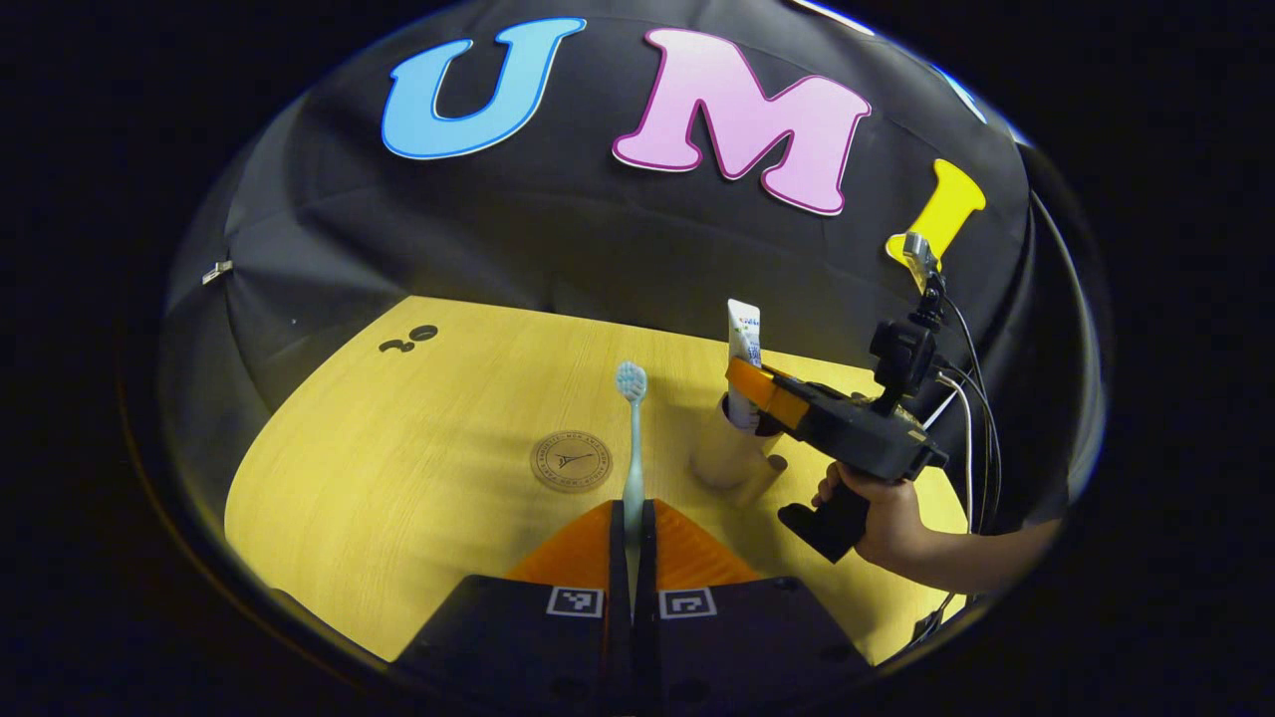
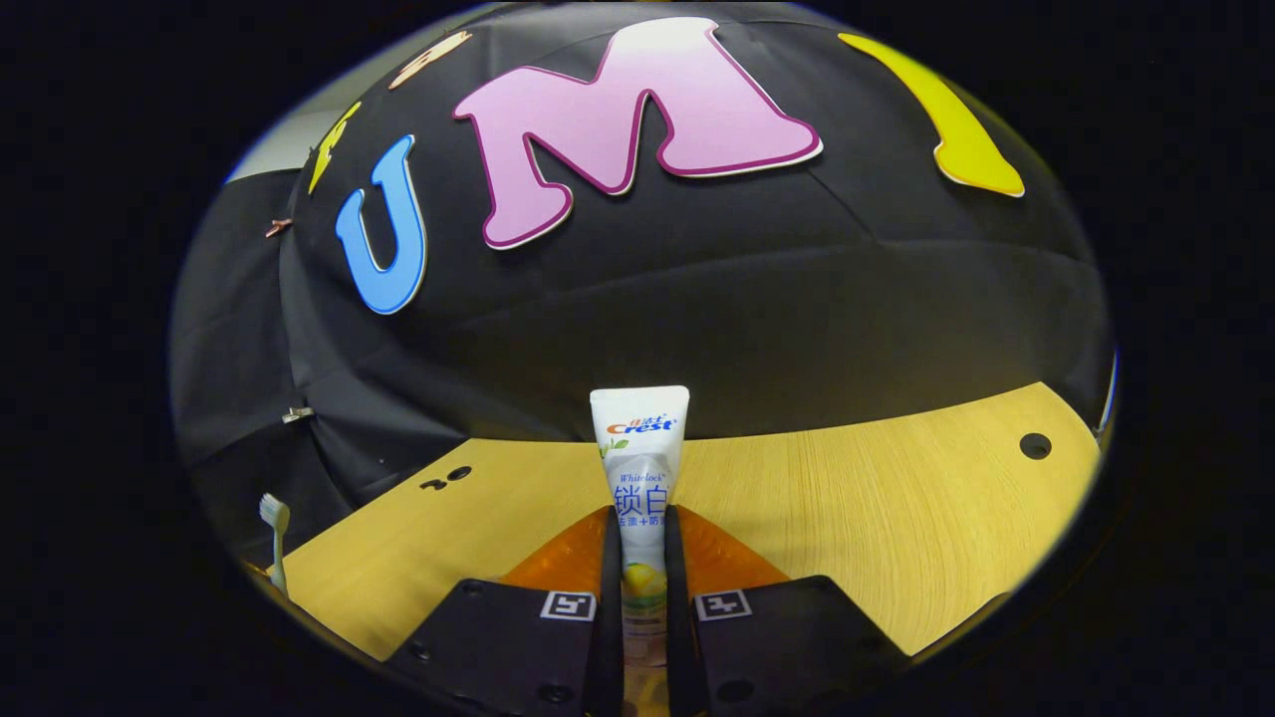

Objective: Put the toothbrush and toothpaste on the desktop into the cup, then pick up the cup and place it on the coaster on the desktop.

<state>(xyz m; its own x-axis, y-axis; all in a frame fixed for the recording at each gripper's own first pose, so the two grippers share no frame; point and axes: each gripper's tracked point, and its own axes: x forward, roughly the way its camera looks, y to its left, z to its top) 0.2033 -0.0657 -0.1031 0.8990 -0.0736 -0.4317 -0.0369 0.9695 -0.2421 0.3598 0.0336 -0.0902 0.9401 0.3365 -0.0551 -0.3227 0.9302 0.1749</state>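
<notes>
Neither item looks to be in the cup yet, so the task is at an early-to-middle stage. The left claw is pressed together on the handle of the toothbrush, which stands upright with its long axis vertical, bristle head at the top, held above the counter toward its near edge. The right claw pinches the toothpaste in the same way: the tube stands upright, long axis vertical, flat crimped end on top, and its lower end runs down between the fingers.

In the left gripper view the right claw holds the tube directly over the cup, which stands on the counter toward the right side; the tube's lower end appears to be at or just inside the rim, though whether it has entered I cannot tell. The coaster lies flat on the counter just left of the cup, bare, with the toothbrush standing in front of it in this view.

What is left, as I judge it: let the toothpaste go into the cup, bring the toothbrush across and drop it in, then lift the cup onto the coaster.
</notes>
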